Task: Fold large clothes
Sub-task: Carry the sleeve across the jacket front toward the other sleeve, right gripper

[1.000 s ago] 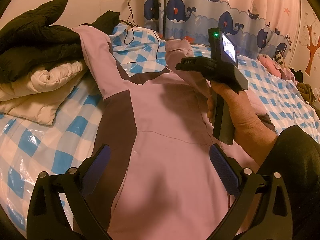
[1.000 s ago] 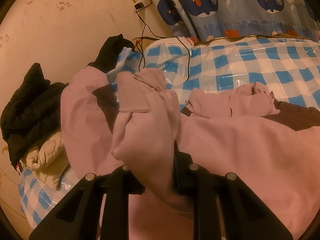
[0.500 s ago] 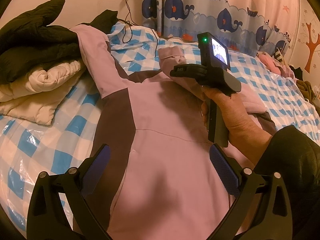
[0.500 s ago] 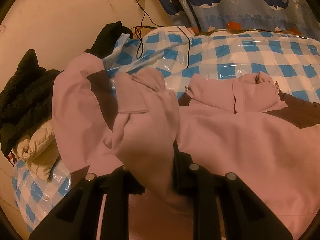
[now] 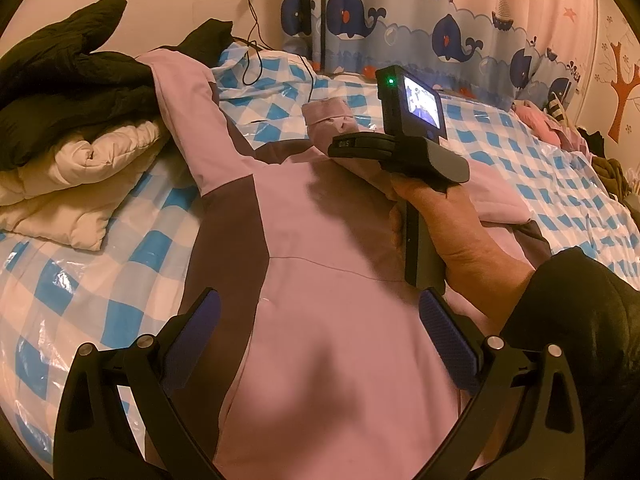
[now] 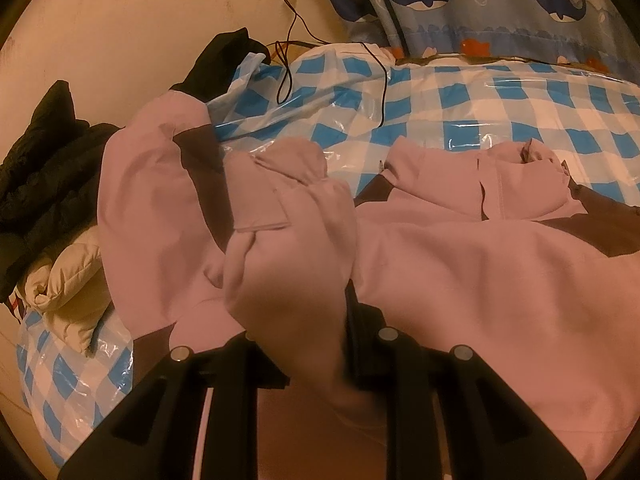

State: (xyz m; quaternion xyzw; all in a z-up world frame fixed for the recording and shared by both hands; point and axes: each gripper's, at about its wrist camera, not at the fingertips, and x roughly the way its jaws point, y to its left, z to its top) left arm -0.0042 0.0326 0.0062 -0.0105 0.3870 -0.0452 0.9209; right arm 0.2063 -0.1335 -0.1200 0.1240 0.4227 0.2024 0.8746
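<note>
A large pink jacket [image 5: 328, 248] with dark brown panels lies spread on the blue-checked bed. My left gripper [image 5: 320, 340] hovers open over its lower body, nothing between the blue pads. In the left wrist view a hand holds my right gripper's handle [image 5: 416, 240] over the jacket's chest. My right gripper [image 6: 308, 320] is shut on a pink sleeve [image 6: 288, 248], which bunches over the fingers and hides the pads. The sleeve's cuff [image 6: 288, 168] points toward the wall. The jacket's collar [image 6: 492, 184] lies to the right.
A pile of black and cream padded coats [image 5: 72, 128] sits at the left by the wall. A black cable [image 6: 288, 60] runs from a wall socket onto the bed. A whale-print curtain [image 5: 440, 28] hangs behind. More clothes [image 5: 560, 128] lie at the far right.
My right gripper has carried the pink sleeve lower and toward the jacket's middle, the cuff sinking closer to the bed. My left gripper has stayed where it was, open.
</note>
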